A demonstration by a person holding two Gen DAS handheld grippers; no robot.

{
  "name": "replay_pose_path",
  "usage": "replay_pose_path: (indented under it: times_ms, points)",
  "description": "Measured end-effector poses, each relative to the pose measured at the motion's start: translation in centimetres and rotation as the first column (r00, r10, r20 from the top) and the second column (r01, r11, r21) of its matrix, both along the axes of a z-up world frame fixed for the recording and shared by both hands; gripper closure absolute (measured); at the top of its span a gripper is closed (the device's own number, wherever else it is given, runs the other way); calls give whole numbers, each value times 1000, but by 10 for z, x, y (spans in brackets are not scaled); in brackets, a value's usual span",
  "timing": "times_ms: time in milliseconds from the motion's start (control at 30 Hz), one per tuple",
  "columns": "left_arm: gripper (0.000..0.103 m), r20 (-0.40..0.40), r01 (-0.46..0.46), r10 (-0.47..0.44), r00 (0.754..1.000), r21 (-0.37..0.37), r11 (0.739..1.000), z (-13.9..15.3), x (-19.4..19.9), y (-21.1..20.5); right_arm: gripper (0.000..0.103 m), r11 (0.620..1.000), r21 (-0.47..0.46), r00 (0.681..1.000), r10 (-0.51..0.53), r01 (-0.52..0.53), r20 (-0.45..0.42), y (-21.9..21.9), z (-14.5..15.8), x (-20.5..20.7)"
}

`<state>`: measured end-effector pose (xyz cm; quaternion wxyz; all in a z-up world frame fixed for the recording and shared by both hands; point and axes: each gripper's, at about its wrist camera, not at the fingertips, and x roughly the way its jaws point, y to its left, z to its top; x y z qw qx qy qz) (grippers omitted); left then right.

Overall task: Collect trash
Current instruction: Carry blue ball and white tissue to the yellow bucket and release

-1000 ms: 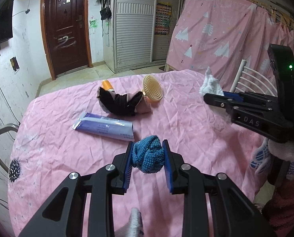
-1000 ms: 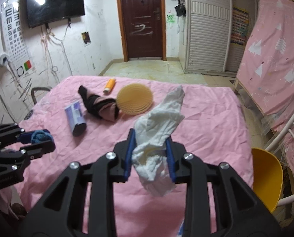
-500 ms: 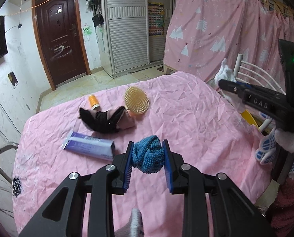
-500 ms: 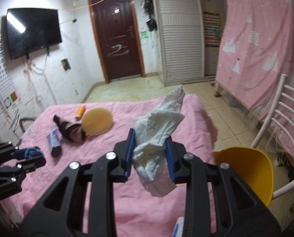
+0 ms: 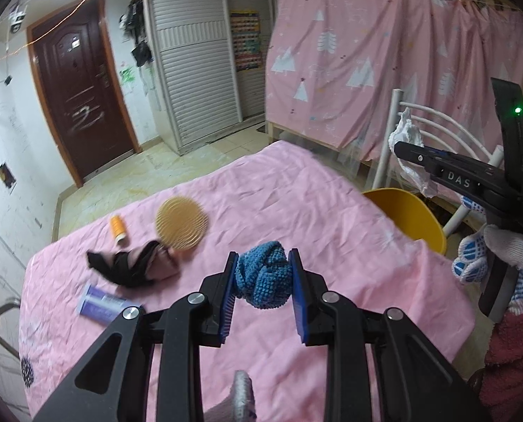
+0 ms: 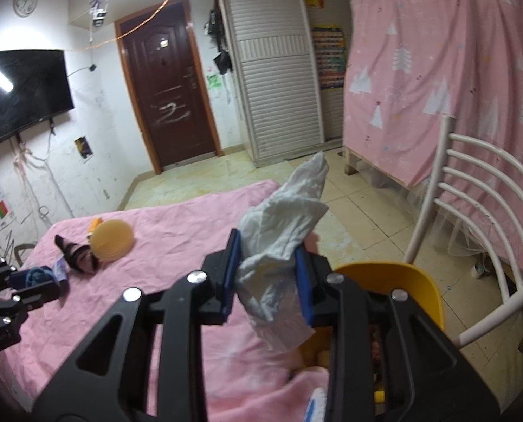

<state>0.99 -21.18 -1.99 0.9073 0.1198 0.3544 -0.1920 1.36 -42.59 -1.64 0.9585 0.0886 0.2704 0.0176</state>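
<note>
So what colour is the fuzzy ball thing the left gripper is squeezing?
Blue. The knitted ball shows best in the left wrist view, clamped between the jaws.

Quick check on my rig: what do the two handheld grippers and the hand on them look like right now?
Both the left gripper and the right gripper are black angular frames with silver bolts and blue pads on the jaws. The right one bears white "DAS" lettering and a green LED. The right hand wears a white glove with blue dots, with a red sleeve.
</note>
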Motion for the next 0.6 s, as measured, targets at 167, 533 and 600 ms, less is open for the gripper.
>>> replay_pose_path:
  times_ms: [167, 533, 600]
  points:
    - [84, 4, 50, -50, 999, 13, 999, 2, 1, -29, 75, 999, 8, 999, -42, 42, -1, -26, -6, -4]
    - [84, 22, 160, -160, 987, 5, 987, 8, 6, -95, 75, 995, 35, 995, -96, 97, -35, -64, -32, -1]
    - [84, 23, 179, -179, 984, -6, 984, 9, 8, -106, 75, 994, 29, 994, -106, 107, -42, -71, -37, 0]
